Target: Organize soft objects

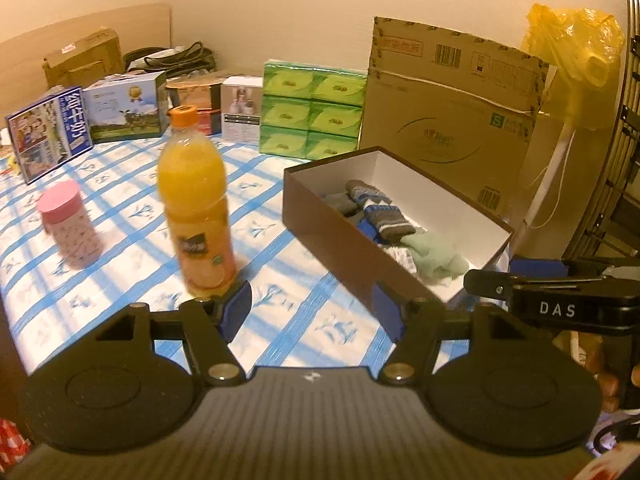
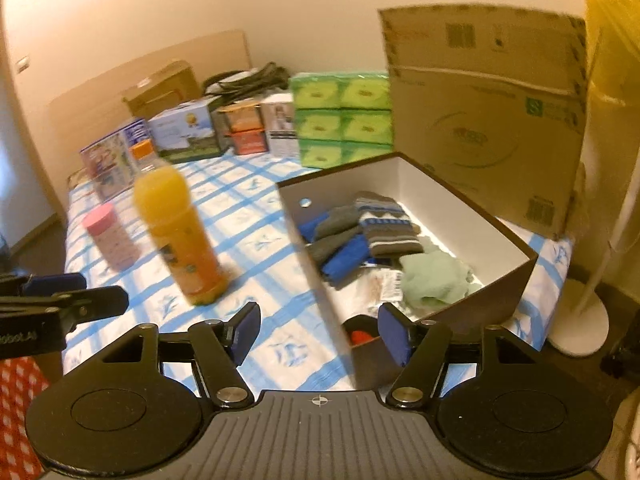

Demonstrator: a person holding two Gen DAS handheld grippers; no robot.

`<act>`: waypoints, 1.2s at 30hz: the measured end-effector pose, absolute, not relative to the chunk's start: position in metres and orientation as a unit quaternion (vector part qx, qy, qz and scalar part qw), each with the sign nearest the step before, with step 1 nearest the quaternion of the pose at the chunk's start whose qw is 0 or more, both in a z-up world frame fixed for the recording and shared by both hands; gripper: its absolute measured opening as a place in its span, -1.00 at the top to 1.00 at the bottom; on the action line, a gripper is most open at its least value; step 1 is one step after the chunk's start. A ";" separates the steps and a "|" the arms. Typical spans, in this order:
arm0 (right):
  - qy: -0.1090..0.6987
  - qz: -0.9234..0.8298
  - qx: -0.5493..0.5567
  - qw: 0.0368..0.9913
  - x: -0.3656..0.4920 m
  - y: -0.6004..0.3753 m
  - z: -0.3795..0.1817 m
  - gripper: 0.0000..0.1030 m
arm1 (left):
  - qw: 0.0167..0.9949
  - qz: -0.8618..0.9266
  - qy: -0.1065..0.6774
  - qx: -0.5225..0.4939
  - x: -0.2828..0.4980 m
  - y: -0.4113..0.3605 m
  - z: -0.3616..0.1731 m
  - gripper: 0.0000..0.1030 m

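Tablecloth (image 2: 256, 240); socks (image 2: 360, 236) beyond right gripper (image 2: 318, 332)

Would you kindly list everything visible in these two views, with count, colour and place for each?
Shoebox: one, brown outside, white inside, open, right side of bed.
Knit gloves: count unclear, grey, blue and patterned, inside shoebox.
Cloth: one, pale green, in shoebox beside gloves.
Juice bottle: one, orange, upright, mid-bed.
Jar: one, pink, left of bottle.
Bedcover: one, white with blue checks.
Tissue packs: six faces showing, green, stacked by wall.
Cardboard box: one, brown, flattened, upright behind shoebox.
Printed boxes: several, mixed colours, along far edge.
Plastic bag: one, yellow, over a white stand, far right.
Left gripper: black, blue pads, open, empty.
Right gripper: same, open, empty.
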State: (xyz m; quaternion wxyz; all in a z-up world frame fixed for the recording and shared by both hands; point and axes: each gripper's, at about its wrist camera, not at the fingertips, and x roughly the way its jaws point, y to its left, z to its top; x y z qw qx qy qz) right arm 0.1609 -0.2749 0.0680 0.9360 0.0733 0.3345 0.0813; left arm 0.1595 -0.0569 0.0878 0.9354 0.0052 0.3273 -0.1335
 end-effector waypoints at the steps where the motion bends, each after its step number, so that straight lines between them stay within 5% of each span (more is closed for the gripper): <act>1: 0.329 0.084 0.067 0.938 0.154 -0.269 0.068 -0.27 | 0.936 -0.132 0.327 0.006 0.154 -0.054 0.087 -0.24; 36: 0.355 0.178 0.077 0.915 0.036 -0.200 0.018 -0.27 | 0.933 -0.053 0.354 -0.028 0.009 0.009 0.039 -0.24</act>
